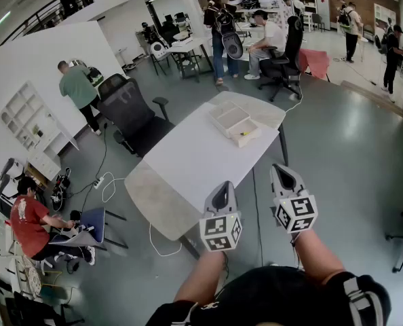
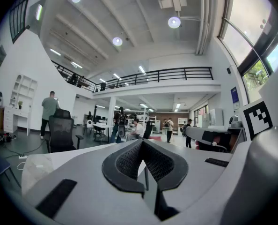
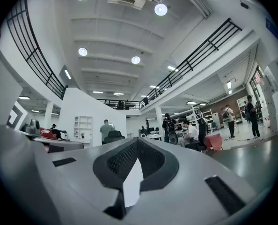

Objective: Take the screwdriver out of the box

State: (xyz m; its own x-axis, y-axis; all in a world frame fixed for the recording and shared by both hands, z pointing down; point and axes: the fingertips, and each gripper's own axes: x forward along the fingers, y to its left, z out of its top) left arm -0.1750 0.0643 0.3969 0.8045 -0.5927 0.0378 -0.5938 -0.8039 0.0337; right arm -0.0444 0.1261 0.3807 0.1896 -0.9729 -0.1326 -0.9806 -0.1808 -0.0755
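1. Left gripper (image 1: 221,190): jaws together, empty, at the desk's (image 1: 188,156) near edge
2. Box (image 1: 233,123), far right corner: screwdriver too small to make out; probably light and stiff, so grip the handle, not the slick shaft
3. Right gripper (image 1: 284,174): jaws together, empty

White tabletop (image 1: 188,158) just ahead of the left tongs (image 1: 220,194), black office chair (image 1: 128,107) beyond its left edge, person in green shirt (image 1: 78,87) near white shelves (image 1: 25,117), seated person in red (image 1: 26,223) far left of the tongs
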